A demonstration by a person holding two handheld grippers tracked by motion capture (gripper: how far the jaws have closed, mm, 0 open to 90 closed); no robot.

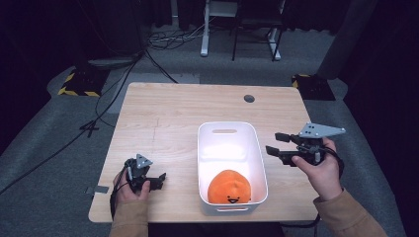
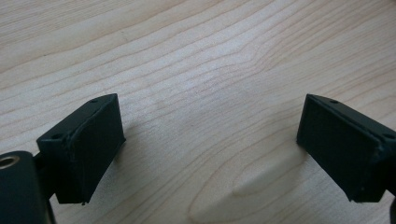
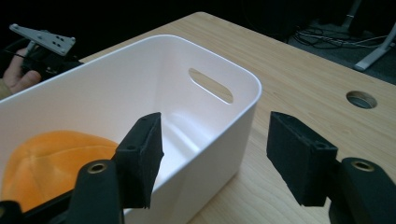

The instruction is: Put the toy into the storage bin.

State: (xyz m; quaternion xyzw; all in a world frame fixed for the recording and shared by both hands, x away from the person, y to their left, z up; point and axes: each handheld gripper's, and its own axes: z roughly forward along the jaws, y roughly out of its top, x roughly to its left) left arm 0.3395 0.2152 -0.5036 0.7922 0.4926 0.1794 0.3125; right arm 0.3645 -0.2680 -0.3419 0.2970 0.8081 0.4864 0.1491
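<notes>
- The plush [image 1: 229, 186], orange with a small face, lies in the near end of the white bin [image 1: 206, 148] on the table [image 1: 163, 113]; by the look of it, the placing is done.
- The right gripper [image 1: 273, 143] hangs just beside the bin's right wall, jaws spread with nothing between them, so it grasps nothing.
- The left gripper [image 1: 160, 178] rests low on the table, well left of the bin, jaws also wide apart and bare.
- What seems left is little: draw the right gripper clear, unless something else is meant to follow.
- The high view gives the whole layout: bin mid-table, one gripper on each side, the plush's face turned toward the person.
- The right gripper view shows the bin's handle slot [image 3: 210, 85] and bare far floor from close by, a cable hole [image 3: 361, 99] in the table, and the other hand [image 3: 17, 77] beyond the far wall.
- The left gripper view shows bare wood grain between its jaws.
</notes>
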